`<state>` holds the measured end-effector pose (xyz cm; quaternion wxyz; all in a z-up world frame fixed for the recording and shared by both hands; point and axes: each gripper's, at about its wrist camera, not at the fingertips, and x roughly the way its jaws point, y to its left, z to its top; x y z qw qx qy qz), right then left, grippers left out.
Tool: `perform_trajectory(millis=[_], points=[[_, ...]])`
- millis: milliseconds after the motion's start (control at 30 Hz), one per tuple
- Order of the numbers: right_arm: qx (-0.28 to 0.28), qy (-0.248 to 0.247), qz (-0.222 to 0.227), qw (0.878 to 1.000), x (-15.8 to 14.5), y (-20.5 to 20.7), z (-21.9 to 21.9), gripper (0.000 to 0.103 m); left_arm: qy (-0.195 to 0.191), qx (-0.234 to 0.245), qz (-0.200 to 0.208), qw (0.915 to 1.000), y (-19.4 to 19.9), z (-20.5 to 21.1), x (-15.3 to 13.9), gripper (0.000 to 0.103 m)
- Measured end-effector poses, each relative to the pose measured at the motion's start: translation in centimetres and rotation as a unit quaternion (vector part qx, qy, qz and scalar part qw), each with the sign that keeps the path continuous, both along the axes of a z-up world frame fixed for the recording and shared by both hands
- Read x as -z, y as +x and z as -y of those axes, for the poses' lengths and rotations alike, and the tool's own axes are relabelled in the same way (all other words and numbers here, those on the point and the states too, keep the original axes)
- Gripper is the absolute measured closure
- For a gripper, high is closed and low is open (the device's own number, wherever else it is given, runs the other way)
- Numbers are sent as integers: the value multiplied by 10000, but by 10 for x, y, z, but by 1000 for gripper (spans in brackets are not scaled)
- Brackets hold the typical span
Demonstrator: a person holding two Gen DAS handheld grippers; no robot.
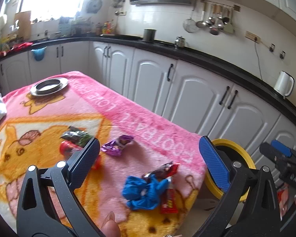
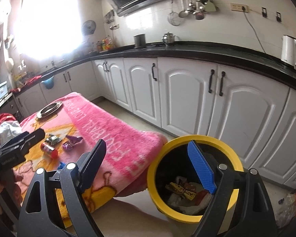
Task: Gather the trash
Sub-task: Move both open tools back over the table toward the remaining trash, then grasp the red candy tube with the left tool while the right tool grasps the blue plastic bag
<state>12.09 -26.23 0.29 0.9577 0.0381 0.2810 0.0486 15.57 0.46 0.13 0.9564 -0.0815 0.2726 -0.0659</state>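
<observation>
Trash lies on a pink and orange blanket [image 1: 128,118]: a crumpled blue wrapper [image 1: 143,189], a red packet [image 1: 168,199], a dark red wrapper [image 1: 163,170], a purple wrapper [image 1: 116,145], a green-black packet [image 1: 77,136] and a red can [image 1: 66,148]. My left gripper [image 1: 149,160] is open and empty above the blanket. My right gripper [image 2: 148,164] is open and empty, at the yellow-rimmed black bin [image 2: 195,177], which holds wrappers. The bin [image 1: 230,169] stands off the blanket's right edge. The purple wrapper [image 2: 72,142] and red can [image 2: 49,150] also show in the right wrist view.
A metal plate [image 1: 49,86] sits at the blanket's far end. White cabinets [image 2: 187,98] under a black counter run along the right. A white kettle [image 2: 290,49] stands on the counter. A plastic bag [image 2: 292,201] lies on the floor at right.
</observation>
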Motion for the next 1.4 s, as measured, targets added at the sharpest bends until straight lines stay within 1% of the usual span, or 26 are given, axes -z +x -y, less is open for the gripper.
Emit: perform_trajectory(millis=[233, 433, 533, 667, 733, 867, 933, 1033, 1067, 1100, 1200, 1300, 1400], points=[[-444, -106, -194, 9988, 9, 2, -37, 21, -126, -378, -95, 9992, 3, -33, 7, 11], [-879, -181, -368, 9953, 18, 5, -74, 21, -224, -724, -245, 9968, 8, -60, 17, 11], [-1127, -256, -442, 9923, 24, 8, -92, 21, -257, -900, -358, 9950, 11, -75, 25, 11], [-1424, -243, -681, 9872, 35, 13, -114, 22, -328, -1121, -541, 9917, 15, -93, 37, 11], [-1529, -261, -799, 9847, 41, 16, -122, 27, -387, -1213, -655, 9897, 17, -102, 44, 11], [-1769, -323, -963, 9790, 52, 21, -140, 33, -482, -1359, -855, 9858, 21, -116, 58, 11], [-1865, -344, -1086, 9758, 59, 24, -148, 39, -558, -1434, -982, 9832, 25, -122, 65, 11], [-1967, -378, -1225, 9720, 66, 30, -158, 45, -732, -1509, -1108, 9796, 31, -132, 73, 11], [-2000, -398, -1247, 9710, 68, 32, -161, 46, -785, -1501, -1145, 9789, 33, -134, 75, 12], [-2023, -414, -1271, 9702, 70, 33, -164, 47, -828, -1493, -1167, 9784, 35, -134, 76, 16], [-2083, -434, -1357, 9676, 75, 38, -169, 49, -987, -1472, -1282, 9758, 43, -135, 80, 21], [-2139, -450, -1477, 9646, 81, 43, -173, 54, -1182, -1429, -1418, 9724, 52, -134, 85, 24], [-2171, -393, -1609, 9620, 87, 47, -177, 57, -1237, -1450, -1532, 9697, 61, -131, 89, 27]])
